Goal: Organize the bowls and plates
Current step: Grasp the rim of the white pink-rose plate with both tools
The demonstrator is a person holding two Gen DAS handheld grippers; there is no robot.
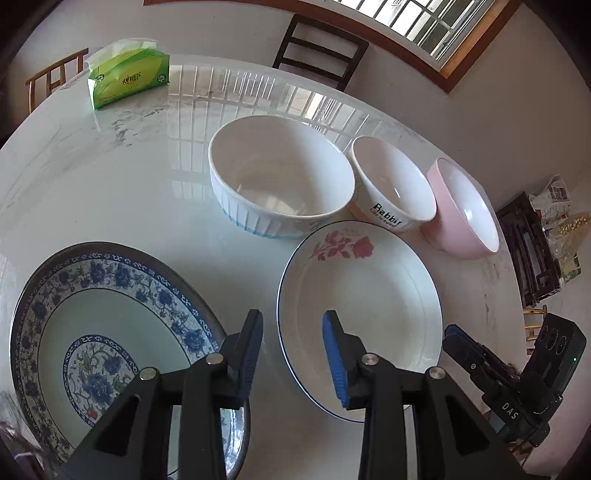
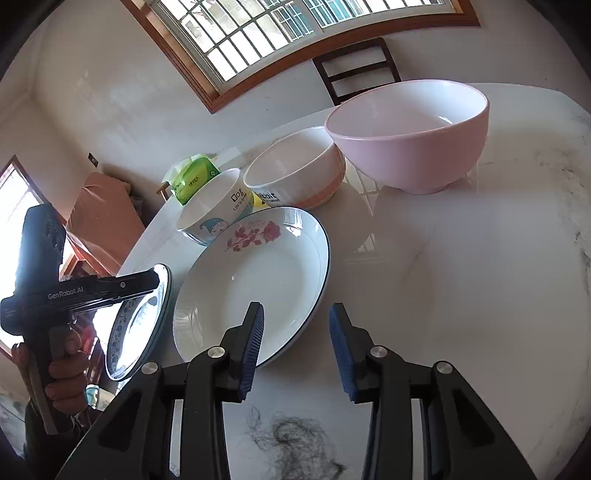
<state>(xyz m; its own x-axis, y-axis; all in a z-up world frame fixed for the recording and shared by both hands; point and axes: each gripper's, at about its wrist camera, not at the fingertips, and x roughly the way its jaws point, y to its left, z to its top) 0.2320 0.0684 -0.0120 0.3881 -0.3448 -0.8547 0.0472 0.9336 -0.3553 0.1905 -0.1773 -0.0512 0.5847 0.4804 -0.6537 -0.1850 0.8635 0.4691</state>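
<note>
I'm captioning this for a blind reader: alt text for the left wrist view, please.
Open tongs hover over a white table between a blue patterned plate and a rose plate; three bowls behind.

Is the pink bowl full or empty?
Empty. The pink bowl stands upright on the table, and both wrist views show only its bare, shiny white inside.

bright daylight — window (image 2: 258, 33) | tabletop (image 1: 147, 166) glare | fisheye-bent edges — sharp
</note>
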